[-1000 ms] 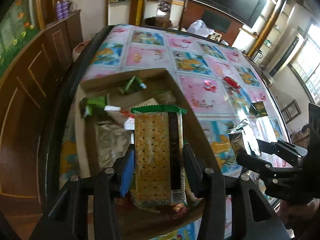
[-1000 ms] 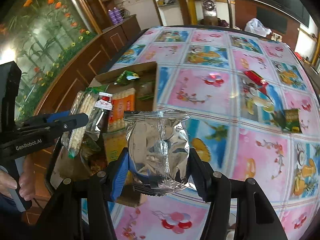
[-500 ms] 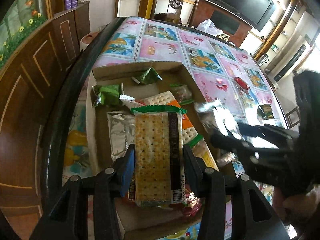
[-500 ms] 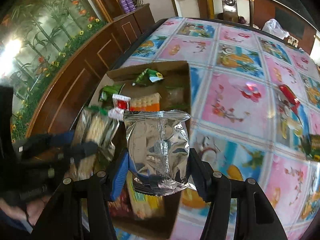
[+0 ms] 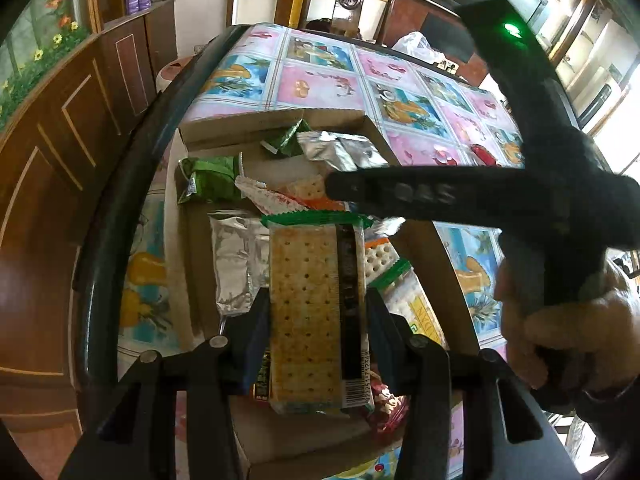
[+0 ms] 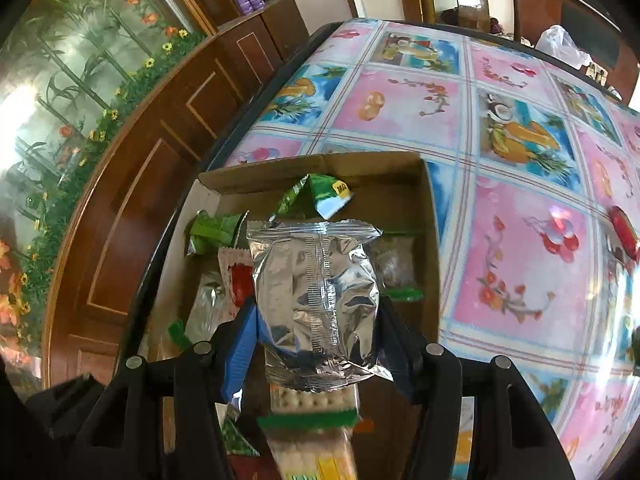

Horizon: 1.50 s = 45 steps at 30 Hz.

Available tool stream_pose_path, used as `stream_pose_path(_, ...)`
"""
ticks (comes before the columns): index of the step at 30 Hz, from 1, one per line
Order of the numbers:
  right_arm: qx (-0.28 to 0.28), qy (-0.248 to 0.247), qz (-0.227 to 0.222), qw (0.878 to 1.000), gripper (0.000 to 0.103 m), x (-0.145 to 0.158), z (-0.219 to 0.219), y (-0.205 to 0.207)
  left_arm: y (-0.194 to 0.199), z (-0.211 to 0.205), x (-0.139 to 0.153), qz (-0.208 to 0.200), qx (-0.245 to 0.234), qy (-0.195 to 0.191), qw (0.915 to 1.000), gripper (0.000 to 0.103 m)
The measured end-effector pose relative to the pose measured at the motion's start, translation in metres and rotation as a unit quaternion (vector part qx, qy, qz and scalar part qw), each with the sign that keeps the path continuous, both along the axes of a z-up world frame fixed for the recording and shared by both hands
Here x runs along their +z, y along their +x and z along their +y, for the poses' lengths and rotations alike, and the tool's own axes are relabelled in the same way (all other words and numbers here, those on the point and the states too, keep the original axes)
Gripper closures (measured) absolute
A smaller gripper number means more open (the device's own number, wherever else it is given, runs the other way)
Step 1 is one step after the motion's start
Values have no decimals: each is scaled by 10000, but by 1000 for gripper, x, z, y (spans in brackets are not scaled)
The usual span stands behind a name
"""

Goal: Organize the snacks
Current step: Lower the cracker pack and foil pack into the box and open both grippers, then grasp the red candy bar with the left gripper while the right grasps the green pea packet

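In the left wrist view, the left gripper point(image 5: 316, 320) had its 2 fingers point(image 5: 256, 328) closed on a cracker pack point(image 5: 308, 312), a clear wrapper with a green top seal and a dark strip down its right side. The pack hung over the cardboard box point(image 5: 280, 124), which sat at the edge of the surface point(image 5: 328, 84) with its pink and blue picture cloth. Inside the box lay a silver packet point(image 5: 232, 264) just left of the held pack, a green packet point(image 5: 210, 178) farther back on the left, and a small green wrapper point(image 5: 286, 142) near the far wall. The right gripper point(image 5: 440, 192) reached across from the right, held by a hand point(image 5: 560, 320), with a silver foil bag point(image 5: 340, 152) at its tip; its fingers were hidden from here.

In the right wrist view, the right gripper point(image 6: 320, 316) had its fingers point(image 6: 240, 344) clamped on the silver foil bag point(image 6: 316, 304), held upright above the middle of the cardboard box point(image 6: 320, 164). The small green wrapper point(image 6: 316, 196) lay behind it by the far wall, and the green packet point(image 6: 212, 230) sat to the left. The cracker pack point(image 6: 308, 428), blurred, showed just below the bag. A red packet point(image 6: 624, 232) lay on the surface point(image 6: 520, 240) well to the right of the box.
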State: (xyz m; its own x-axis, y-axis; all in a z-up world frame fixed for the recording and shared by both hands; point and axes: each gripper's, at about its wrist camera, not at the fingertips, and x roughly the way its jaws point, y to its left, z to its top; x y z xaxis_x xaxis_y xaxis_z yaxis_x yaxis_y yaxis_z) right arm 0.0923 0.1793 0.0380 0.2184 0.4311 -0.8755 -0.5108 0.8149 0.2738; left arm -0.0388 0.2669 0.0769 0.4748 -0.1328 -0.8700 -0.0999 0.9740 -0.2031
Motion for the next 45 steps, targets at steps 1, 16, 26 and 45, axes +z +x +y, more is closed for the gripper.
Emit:
stream_pose_path(1, 18, -31, -3, 10000, 41, -2, 3, 2, 0, 0, 0, 4, -7, -6, 10000, 58)
stream_pose_path(16, 90, -23, 1, 10000, 39, -3, 5, 7, 7, -8, -10, 109, -113, -77, 9998, 58)
stream_pose_path(26, -464, 364, -91, 9982, 39, 23, -57, 9, 15, -22, -1, 50, -252, -226, 9994, 57)
stream_pose_path(45, -3363, -191, -11, 9416, 39, 3, -362, 60, 17, -62, 21, -200, -765, -195, 9967, 52)
